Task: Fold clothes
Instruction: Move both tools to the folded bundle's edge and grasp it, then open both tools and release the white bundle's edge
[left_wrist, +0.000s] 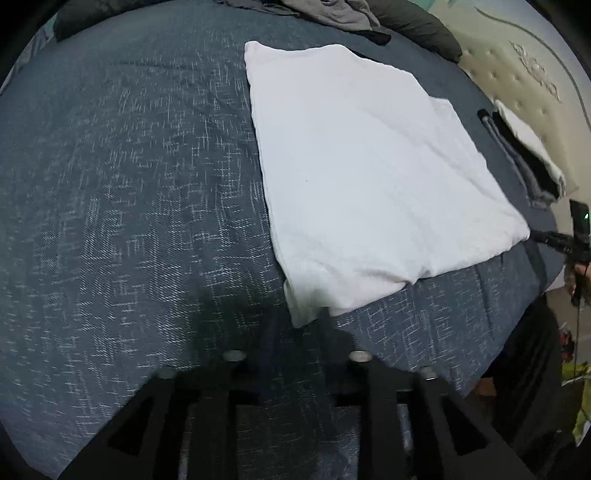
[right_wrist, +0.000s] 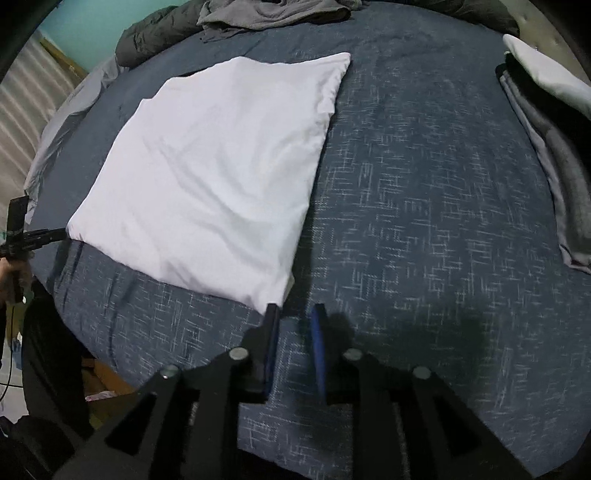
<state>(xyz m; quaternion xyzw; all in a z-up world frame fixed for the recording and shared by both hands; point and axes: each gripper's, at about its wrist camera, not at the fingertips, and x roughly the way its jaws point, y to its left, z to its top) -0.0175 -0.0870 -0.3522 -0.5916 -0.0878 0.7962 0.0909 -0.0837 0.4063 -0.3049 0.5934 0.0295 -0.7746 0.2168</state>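
A dark blue bedspread flecked with pale crosshatching is covering the bed, with a quilted headboard showing beyond it. The right gripper is pointing steeply down at the near corner of the folded white garment, its blue-padded jaws standing a little apart with only bedspread showing between them; the left-hand finger is just touching the corner's edge, so nothing is gripped. The left gripper is hovering at the garment's other near corner, where the cloth tip seems to be lying between dark, blurred fingers; whether the pads are pressing on it I cannot tell. The garment itself is lying flat in a rough square on the middle of the bedspread. Beyond its far edge a crumpled grey garment is waiting; off to its right side a stack of folded clothes is sitting near the headboard. To fold well from here, both grippers probably need to be catching every layer at their corners and lifting together, keeping the near edge taut and level so the fold is landing square on the far edge.
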